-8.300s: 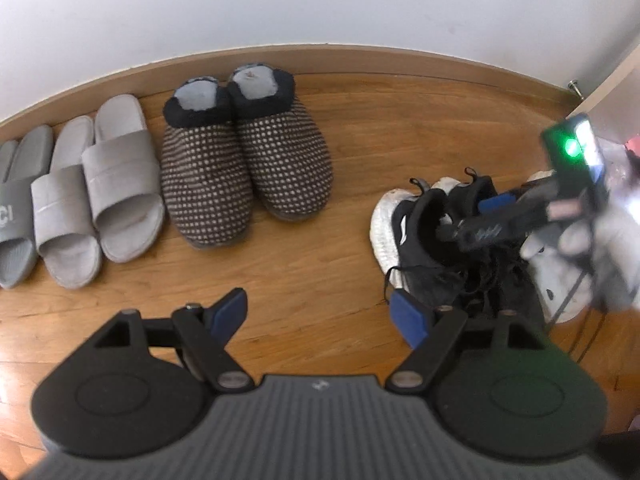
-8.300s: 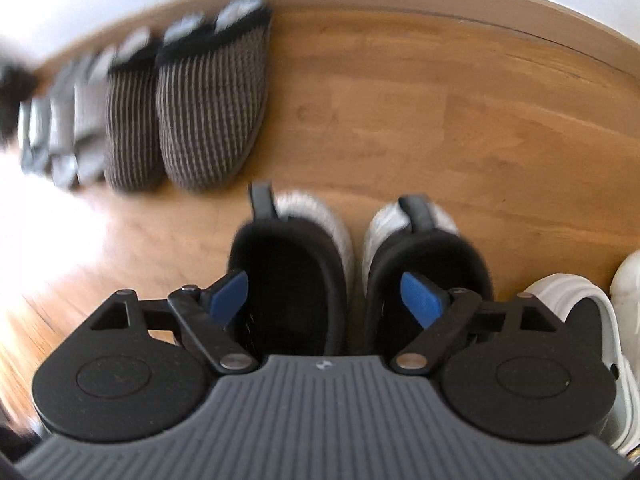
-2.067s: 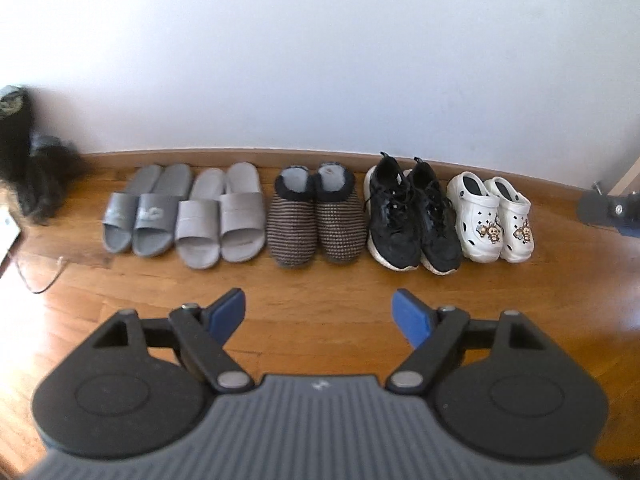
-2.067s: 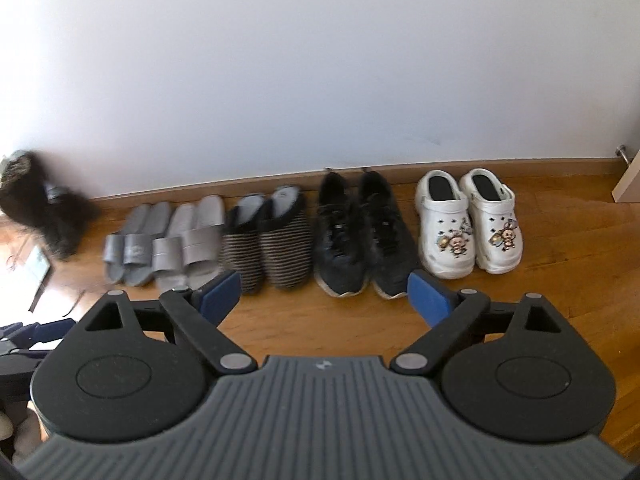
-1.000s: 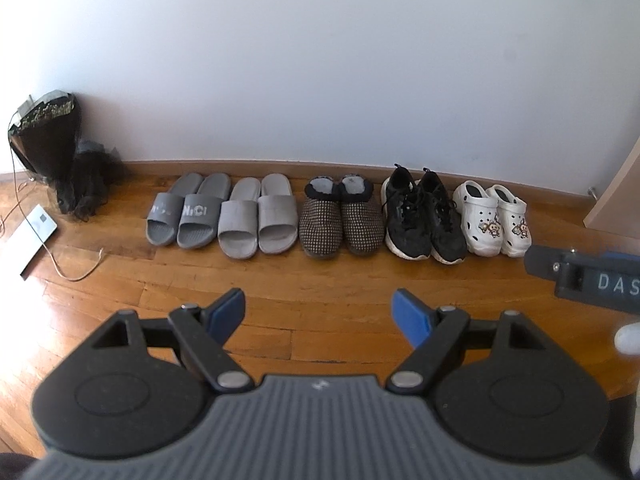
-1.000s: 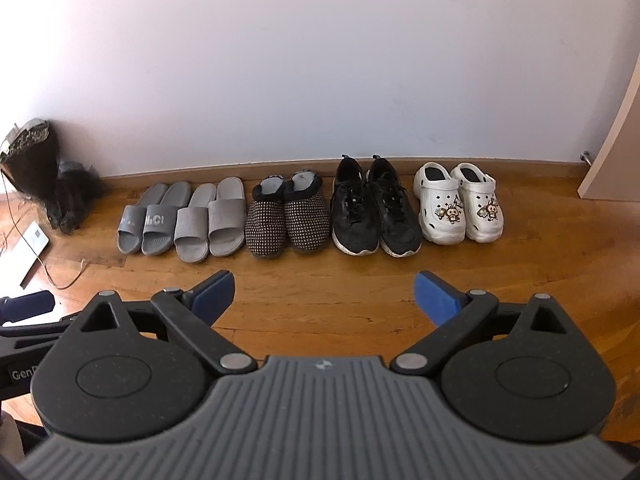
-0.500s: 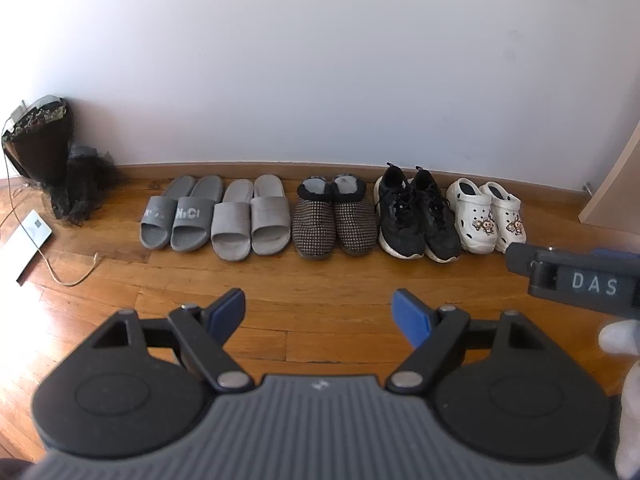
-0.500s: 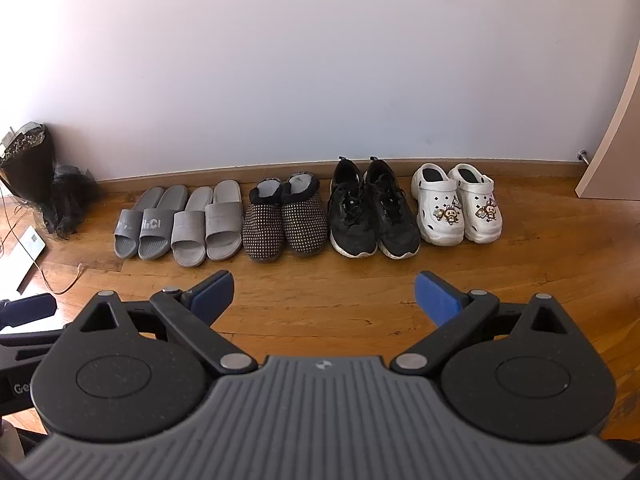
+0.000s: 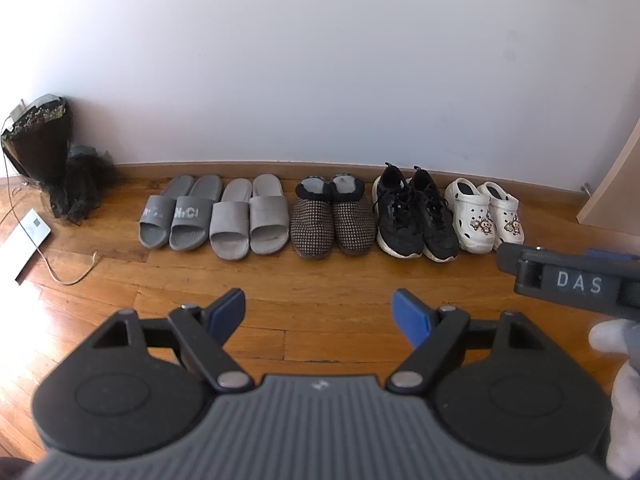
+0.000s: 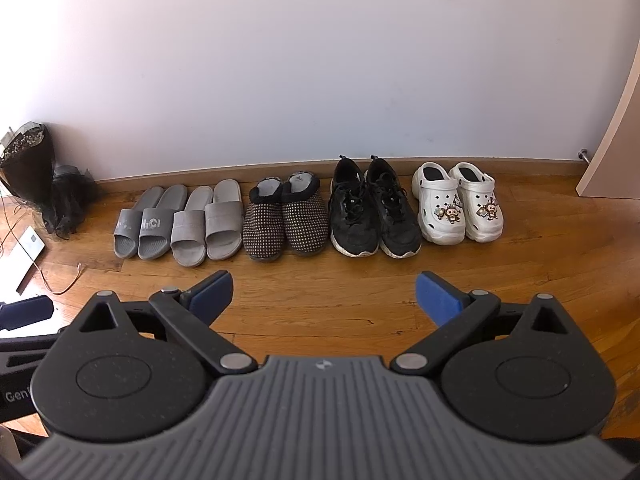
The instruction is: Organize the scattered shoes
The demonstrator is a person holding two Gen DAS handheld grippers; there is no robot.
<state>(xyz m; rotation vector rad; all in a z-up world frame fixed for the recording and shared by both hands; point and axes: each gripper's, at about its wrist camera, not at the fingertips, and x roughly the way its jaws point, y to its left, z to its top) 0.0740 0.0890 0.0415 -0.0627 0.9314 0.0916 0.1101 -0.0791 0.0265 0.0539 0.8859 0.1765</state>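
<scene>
- Where wood floor (image 9: pixel 320 280) meets white wall: grey slides (image 9: pixel 180 216), pale grey slides (image 9: pixel 250 218), dotted brown slippers (image 9: pixel 332 220), black sneakers (image 9: pixel 416 216), white clogs (image 9: pixel 486 214), paired left to right.
- Left gripper (image 9: pixel 319 314) and right gripper (image 10: pixel 324 294) near, both wide, empty.

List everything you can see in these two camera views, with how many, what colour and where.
lettered slides: one pair, dark grey, left end of the row along the wall
plain slides: one pair, light grey, second from left
dotted slippers: one pair, brown with black collars, middle
sneakers: one pair, black with white soles, fourth
clogs: one pair, white with charms, right end
wrapped bouquet: one, black, left corner
flat device: one, white, on the floor at left, cable beside it
wood floor: brown
left hand-held gripper: black, blue pads, open, empty
right hand-held gripper: same, open, empty
</scene>
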